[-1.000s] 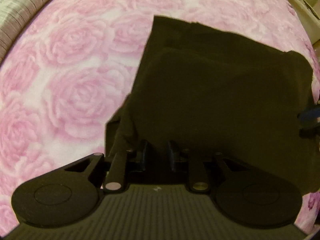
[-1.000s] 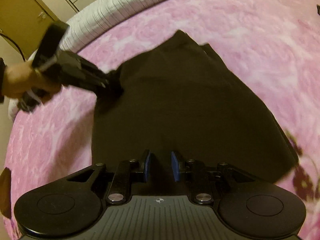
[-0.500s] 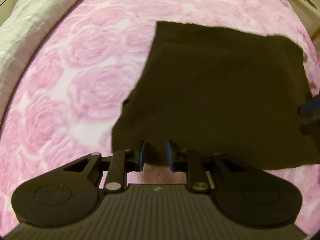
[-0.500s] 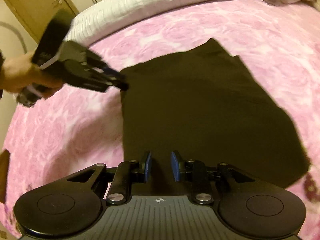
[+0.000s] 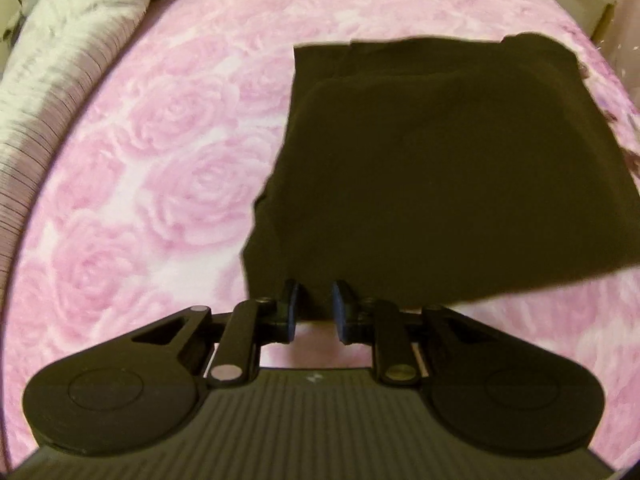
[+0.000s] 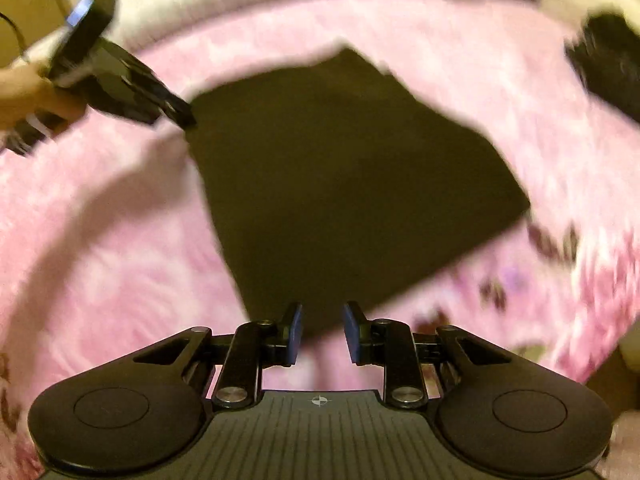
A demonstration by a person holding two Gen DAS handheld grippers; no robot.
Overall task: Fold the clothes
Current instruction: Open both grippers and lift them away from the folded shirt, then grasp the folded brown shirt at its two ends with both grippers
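cloth (image 5: pixel 460 168): one dark garment, already folded into a rough rectangle; it lies flat on the bed (image 5: pixel 168 168), a pink rose-print cover, toward the middle of it
layers: in the left view a second edge shows along the far side, so at least two layers lie stacked; how many in all cannot be told
feel: judged soft, light and limp; it will sag and drape from any one point; not fragile; a smooth knit by the look, so a shallow pinch may slip off
where to hold: judged best at two corners of one edge, pinching through all layers at once; a hold mid-edge would let the corners droop and spoil the fold
left gripper (image 5: pixel 314 308): jaws a little apart, blue pads clear of the fabric; the near edge of the cloth lies just ahead of and under the tips; nothing held; in the right view its tips stand at the cloth's far left corner
right gripper (image 6: pixel 322 330): jaws somewhat apart, nothing between them; the near corner of the cloth lies just ahead of the tips; view blurred
hand (image 6: pixel 28 92): one in sight, round the left gripper's handle
count: one cloth; two grippers; one pale striped bolster (image 5: pixel 60 64) along the bed's edge; one further dark heap (image 6: pixel 608 68) at the far right, too blurred to name
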